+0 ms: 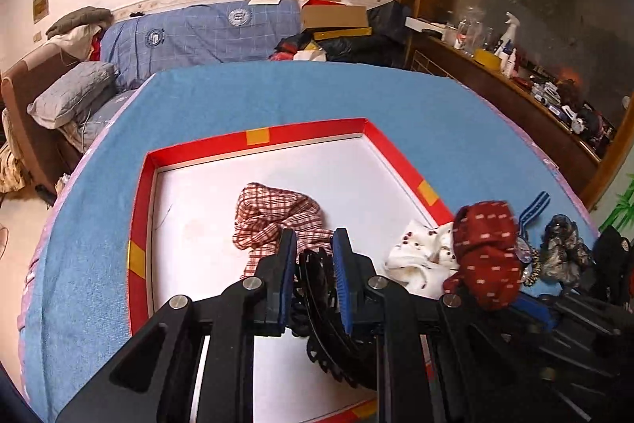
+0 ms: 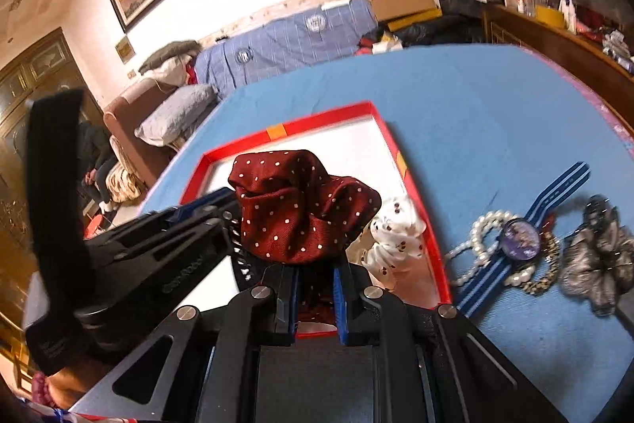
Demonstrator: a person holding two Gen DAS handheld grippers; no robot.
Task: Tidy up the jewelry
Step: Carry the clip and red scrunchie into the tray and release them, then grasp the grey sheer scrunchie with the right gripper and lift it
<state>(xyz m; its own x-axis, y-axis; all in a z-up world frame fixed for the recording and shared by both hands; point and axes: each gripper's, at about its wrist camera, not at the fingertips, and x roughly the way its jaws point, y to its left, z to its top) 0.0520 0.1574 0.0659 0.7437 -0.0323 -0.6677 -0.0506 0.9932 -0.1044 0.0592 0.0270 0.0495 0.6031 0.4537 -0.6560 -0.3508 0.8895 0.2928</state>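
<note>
A red-rimmed white tray (image 1: 257, 136) lies on the blue table. In it lie a red checked scrunchie (image 1: 277, 217) and a white cherry-print scrunchie (image 1: 420, 256), which also shows in the right wrist view (image 2: 390, 244). My left gripper (image 1: 315, 256) is shut on a black toothed headband (image 1: 329, 324) over the tray. My right gripper (image 2: 315, 298) is shut on a dark red dotted scrunchie (image 2: 301, 205) above the tray's right part; the dotted scrunchie also shows in the left wrist view (image 1: 487, 252).
On the blue cloth right of the tray (image 2: 432, 248) lie a pearl bracelet (image 2: 481, 236), a watch on a blue striped strap (image 2: 521, 236), a beaded bracelet (image 2: 547, 272) and a grey patterned scrunchie (image 2: 602, 268). A cluttered sideboard (image 1: 515, 98) stands at the right, a sofa (image 1: 198, 34) behind.
</note>
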